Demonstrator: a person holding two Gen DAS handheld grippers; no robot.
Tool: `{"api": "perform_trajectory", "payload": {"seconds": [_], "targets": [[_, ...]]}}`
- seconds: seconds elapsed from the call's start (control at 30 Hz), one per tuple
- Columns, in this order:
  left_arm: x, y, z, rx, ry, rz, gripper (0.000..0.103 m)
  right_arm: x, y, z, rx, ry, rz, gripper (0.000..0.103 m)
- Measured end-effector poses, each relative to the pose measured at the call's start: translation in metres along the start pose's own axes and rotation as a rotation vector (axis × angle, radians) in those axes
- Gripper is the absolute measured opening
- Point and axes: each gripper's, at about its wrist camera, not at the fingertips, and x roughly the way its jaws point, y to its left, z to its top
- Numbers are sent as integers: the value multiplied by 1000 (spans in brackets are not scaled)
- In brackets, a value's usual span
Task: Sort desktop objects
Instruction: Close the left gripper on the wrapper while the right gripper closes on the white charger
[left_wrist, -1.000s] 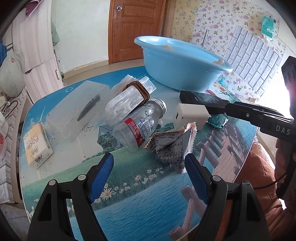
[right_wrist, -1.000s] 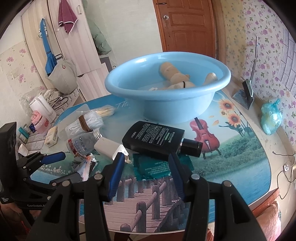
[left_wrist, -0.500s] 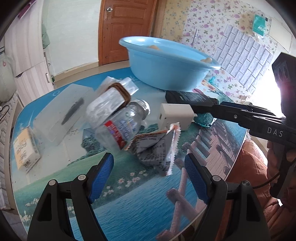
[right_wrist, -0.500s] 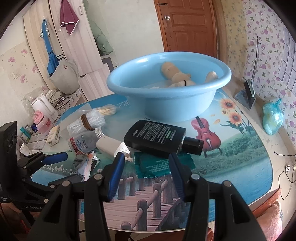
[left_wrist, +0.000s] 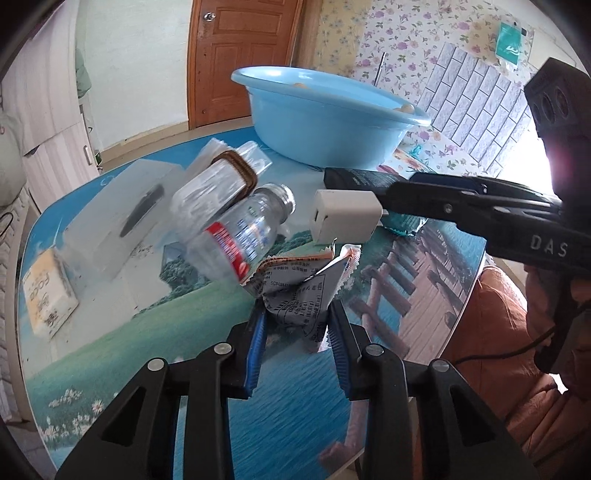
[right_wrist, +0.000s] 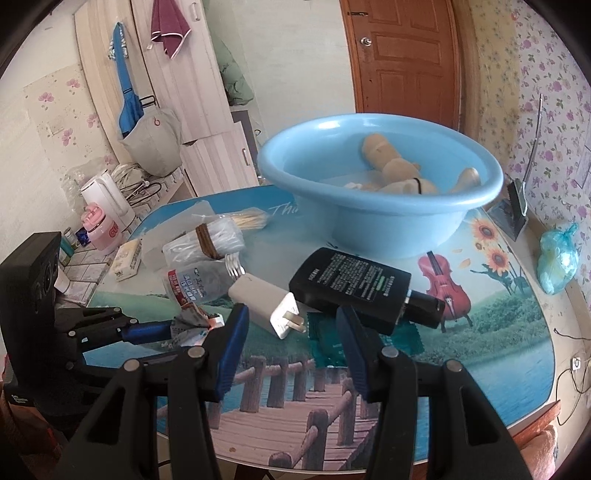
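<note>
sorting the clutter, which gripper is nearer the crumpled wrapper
Left. The left gripper is closing around the crumpled wrapper; the right gripper hovers beside it, over the white charger.

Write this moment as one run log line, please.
left gripper: jaws closing on crumpled wrapper | right gripper: jaws open, empty, above white charger and teal sachet | blue basin: holds doll

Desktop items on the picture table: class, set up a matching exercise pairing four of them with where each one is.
Things:
1. crumpled wrapper
2. white charger
3. beige toy
4. black bottle

Places:
A. inside the blue basin
B. lying beside the white charger's plug end
C. between the closing left gripper pads
D. ahead of the right gripper, prongs toward it

Pairs: 1-C, 2-D, 3-A, 4-B
</note>
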Motion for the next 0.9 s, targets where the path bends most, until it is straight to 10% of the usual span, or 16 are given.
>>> {"api": "perform_trajectory", "payload": {"seconds": [0.43,0.5,0.9], "targets": [[-13,29,-11,-76,-17,59,32,33,22,1,-102,73,61,48],[-12,29,-11,-77,-18,59,32,32,26,-1,-127,77,48,25],[-11,23,-13,-63,-14,70,38,15,27,-12,-117,95,34,11]]}}
